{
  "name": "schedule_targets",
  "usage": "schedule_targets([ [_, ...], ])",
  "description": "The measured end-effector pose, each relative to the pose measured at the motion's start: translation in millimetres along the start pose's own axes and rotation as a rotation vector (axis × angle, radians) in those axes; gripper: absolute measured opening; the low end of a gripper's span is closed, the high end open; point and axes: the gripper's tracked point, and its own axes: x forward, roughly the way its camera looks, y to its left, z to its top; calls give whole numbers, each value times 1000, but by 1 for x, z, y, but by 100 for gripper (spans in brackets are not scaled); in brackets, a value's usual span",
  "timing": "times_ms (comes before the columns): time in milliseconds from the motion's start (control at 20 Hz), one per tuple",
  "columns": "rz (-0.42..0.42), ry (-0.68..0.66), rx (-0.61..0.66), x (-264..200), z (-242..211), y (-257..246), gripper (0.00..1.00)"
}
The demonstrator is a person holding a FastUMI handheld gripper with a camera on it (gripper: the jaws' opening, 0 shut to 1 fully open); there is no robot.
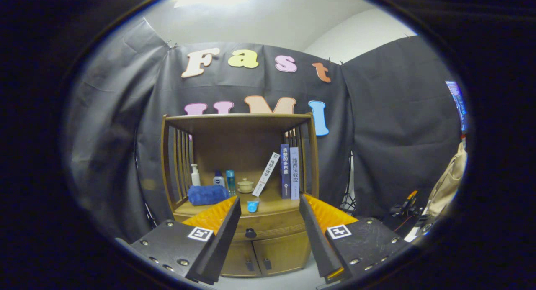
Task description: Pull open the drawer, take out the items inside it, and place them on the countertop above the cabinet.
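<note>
A wooden cabinet point(238, 164) stands ahead against the booth wall. Its drawer point(268, 228) is closed, with a small dark knob point(250, 233) at its middle. The knob sits beyond my gripper point(270, 206), roughly between the two fingers and well short of contact. Both fingers are spread wide apart with nothing between them. A small blue cup-like item point(252, 206) rests on the countertop point(274, 205) above the drawer. What lies inside the drawer is hidden.
On the countertop are a rolled blue towel point(207, 194), a pump bottle point(195, 175), two small bottles point(224, 179), a lidded bowl point(245, 185), a leaning book point(266, 174) and two upright books point(289, 172). Two small doors point(264, 252) lie below the drawer. Gear sits at right point(408, 206).
</note>
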Motion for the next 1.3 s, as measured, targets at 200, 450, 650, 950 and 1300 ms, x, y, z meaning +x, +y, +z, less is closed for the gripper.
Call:
schedule_targets([
  [200, 16, -23, -36, -2, 6, 6, 84],
  [450, -1, -40, -99, -2, 11, 3, 84],
  [650, 37, -32, -124, 6, 5, 0, 59],
  [950, 101, -19, -151, 36, -14, -25, 53],
  [1300, 144, -37, -177, 82, -28, -74, 51],
])
